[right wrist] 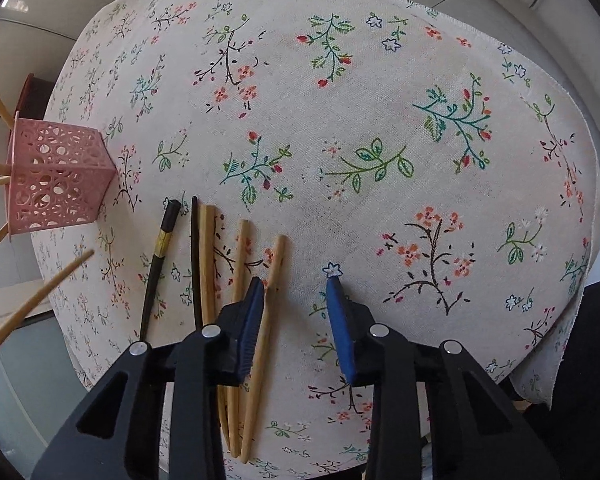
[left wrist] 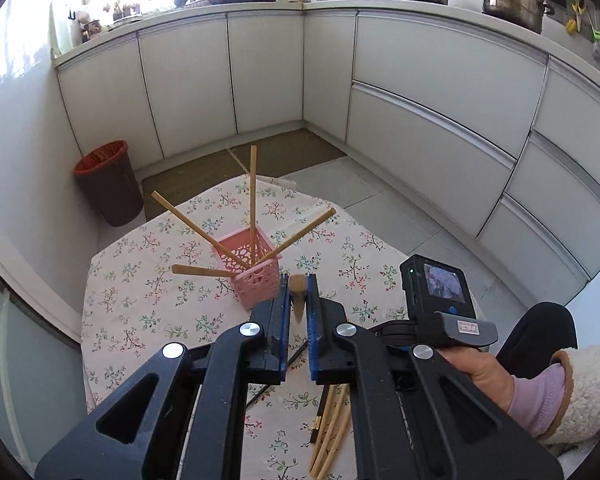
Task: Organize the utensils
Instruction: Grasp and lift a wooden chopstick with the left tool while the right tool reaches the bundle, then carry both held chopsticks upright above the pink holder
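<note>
Chopsticks [right wrist: 260, 332] lie loose on the tabletop [right wrist: 380, 120], which a floral cloth covers. In the right wrist view three pale bamboo ones lie side by side, roughly parallel, and two black ones [right wrist: 156, 272] lie just to their left, one of them with a gold band. The pink basket [right wrist: 56, 176], perforated and square, stands on the cloth near the left edge of that view, well apart from the loose sticks.

In the left wrist view four bamboo sticks [left wrist: 253, 204] already stand in the basket [left wrist: 256, 280], fanning out in different directions.

The left gripper [left wrist: 298, 300] is clamped on a bamboo chopstick [left wrist: 298, 292], seen end on between the blue pads, just beside the basket in that view. The right gripper [right wrist: 296, 280] points down at the cloth with its jaws apart. One blue pad [right wrist: 252, 320] sits over the pale sticks, and the rightmost stick runs up between the pads, which do not press on it. The other pad [right wrist: 340, 320] is over bare cloth.

A hand [left wrist: 476, 368] in a fleecy sleeve holds the right gripper's handle in the left wrist view. Behind the tabletop are white kitchen cabinets [left wrist: 420, 100] and a bin [left wrist: 108, 184] on the floor.
</note>
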A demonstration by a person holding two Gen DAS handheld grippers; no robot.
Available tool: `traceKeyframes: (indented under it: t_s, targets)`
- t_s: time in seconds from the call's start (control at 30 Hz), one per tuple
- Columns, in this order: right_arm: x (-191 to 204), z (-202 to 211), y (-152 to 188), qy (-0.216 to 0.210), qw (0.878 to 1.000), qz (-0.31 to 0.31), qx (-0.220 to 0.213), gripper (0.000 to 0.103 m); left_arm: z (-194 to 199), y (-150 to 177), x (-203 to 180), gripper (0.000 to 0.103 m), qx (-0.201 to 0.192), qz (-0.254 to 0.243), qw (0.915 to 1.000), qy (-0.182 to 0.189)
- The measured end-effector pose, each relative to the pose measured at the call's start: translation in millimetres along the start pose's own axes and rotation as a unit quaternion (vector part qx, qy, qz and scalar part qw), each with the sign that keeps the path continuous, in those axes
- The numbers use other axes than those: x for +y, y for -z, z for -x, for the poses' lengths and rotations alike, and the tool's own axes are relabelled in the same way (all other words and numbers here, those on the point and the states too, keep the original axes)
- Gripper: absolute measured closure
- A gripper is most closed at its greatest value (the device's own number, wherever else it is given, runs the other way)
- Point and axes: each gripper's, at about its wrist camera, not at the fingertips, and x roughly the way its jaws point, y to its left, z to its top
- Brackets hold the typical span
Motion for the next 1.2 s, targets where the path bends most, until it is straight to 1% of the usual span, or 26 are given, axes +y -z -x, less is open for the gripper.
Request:
traceKeyframes:
  t_s: [0.07,0.1,0.13,0.17,0.23,0.33,0.47,0.53,0.63,0.73,0.8,1.0,1.1,1.2]
  targets:
    - [7,-2,0,0.013,1.000,0.005,-0.006,0.079,7,-1,1,0.096,-0.010,0.003,0.9999,-0.006]
    - [10,-3,-1,0.013,1.000,0.006,-0.007,0.086,11,-1,1,0.096,-0.014,0.005,0.9999,-0.008]
    - [13,-4,-1,0.016,1.000,0.009,-0.010,0.089,14,-2,1,0.096,-0.018,0.007,0.9998,-0.008]
    - [14,-5,-2,0.013,1.000,0.012,-0.012,0.095,17,-2,2,0.096,-0.022,0.010,0.9997,-0.009]
    - [13,-5,-4,-0.006,1.000,0.015,-0.013,0.096,22,-4,5,0.096,-0.028,0.019,0.9994,-0.010]
    - [0,4,-6,-0.046,0.999,0.017,-0.017,0.098,28,-3,9,0.096,-0.035,0.030,0.9989,-0.013]
    - [-10,41,0,-0.082,0.994,0.055,-0.055,0.098,35,-1,13,0.096,-0.041,0.045,0.9980,-0.013]
    - [-15,67,4,-0.103,0.988,0.082,-0.080,0.098,38,-1,14,0.097,-0.046,0.053,0.9975,-0.014]
    - [-18,103,17,-0.119,0.978,0.120,-0.125,0.098,41,-2,14,0.097,-0.052,0.062,0.9966,-0.015]
    - [-16,134,33,-0.128,0.962,0.159,-0.182,0.098,43,-4,14,0.097,-0.055,0.069,0.9960,-0.016]
    - [-22,152,40,-0.136,0.952,0.179,-0.210,0.098,43,-4,16,0.097,-0.055,0.073,0.9957,-0.016]
    - [-31,203,47,-0.163,0.930,0.200,-0.261,0.098,43,-7,17,0.097,-0.058,0.085,0.9944,-0.023]
    - [-26,226,50,-0.169,0.920,0.210,-0.283,0.098,45,-10,15,0.097,-0.064,0.088,0.9937,-0.027]
    - [-17,255,54,-0.176,0.908,0.223,-0.309,0.098,49,-15,13,0.097,-0.072,0.093,0.9926,-0.030]
